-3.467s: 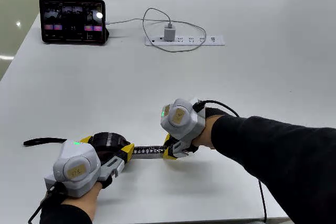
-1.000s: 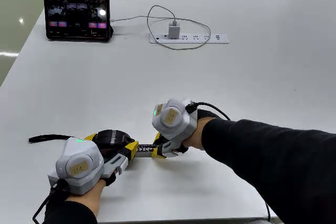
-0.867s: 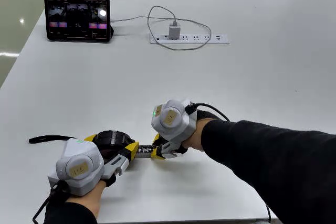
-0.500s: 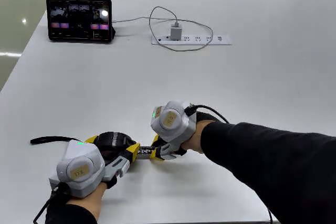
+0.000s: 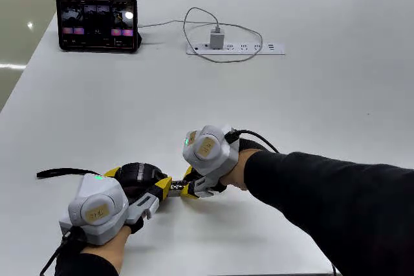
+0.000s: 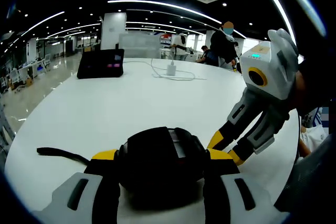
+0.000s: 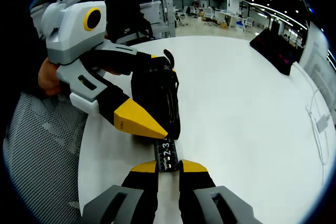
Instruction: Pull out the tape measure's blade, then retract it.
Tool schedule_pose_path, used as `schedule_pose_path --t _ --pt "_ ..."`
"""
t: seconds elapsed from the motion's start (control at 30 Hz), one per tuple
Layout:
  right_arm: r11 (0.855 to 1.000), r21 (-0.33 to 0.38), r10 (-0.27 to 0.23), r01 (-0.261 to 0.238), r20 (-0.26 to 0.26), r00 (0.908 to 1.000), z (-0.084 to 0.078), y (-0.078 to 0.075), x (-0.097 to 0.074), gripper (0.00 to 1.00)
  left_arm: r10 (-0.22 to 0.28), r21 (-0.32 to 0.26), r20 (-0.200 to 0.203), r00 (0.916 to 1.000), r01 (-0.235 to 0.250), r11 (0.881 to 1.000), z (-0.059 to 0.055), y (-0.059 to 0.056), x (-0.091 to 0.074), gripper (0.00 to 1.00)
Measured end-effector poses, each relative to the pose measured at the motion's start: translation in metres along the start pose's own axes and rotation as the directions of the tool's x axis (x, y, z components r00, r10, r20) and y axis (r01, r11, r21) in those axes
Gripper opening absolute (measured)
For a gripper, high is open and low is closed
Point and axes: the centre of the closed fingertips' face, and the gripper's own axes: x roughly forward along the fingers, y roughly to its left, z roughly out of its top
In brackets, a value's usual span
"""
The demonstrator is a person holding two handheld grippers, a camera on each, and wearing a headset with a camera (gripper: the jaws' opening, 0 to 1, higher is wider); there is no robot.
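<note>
My left tool (image 6: 163, 157) is clenched around the black tape measure (image 7: 156, 95), which rests on the tabletop (image 5: 291, 95). My right tool (image 7: 168, 167) pinches the blade (image 7: 166, 153), with a short stretch showing just ahead of its tips. Far beyond both stand a tablet (image 5: 97, 22) and a power strip (image 5: 236, 48).

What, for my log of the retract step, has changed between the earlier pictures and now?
The right hand-held gripper, shut on the blade, moved left toward the tape measure case, so the exposed blade shortened to a short stub. The left hand-held gripper stayed clamped on the tape measure case, in place; the tablet and power strip did not move.
</note>
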Motion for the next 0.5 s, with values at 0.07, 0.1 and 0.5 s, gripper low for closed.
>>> schedule_pose_path --t 0.07,0.1,0.5 --pt "1.0 -0.001 -0.001 0.001 0.003 1.0 0.0015 0.0008 0.0007 0.11 0.0 0.0 0.0 1.0 0.0 1.0 0.0 -0.0001 -0.0001 0.6" --pt "1.0 -0.002 -0.002 0.002 0.003 1.0 0.0019 0.0011 0.001 0.11 0.0 0.0 0.0 1.0 0.0 1.0 0.0 -0.0001 -0.0001 0.6" --pt "1.0 0.002 -0.006 0.006 0.019 0.9998 0.0096 0.0023 0.0062 0.11 0.0 -0.002 0.0 1.0 0.0 1.0 -0.0001 -0.0003 -0.0004 0.6"
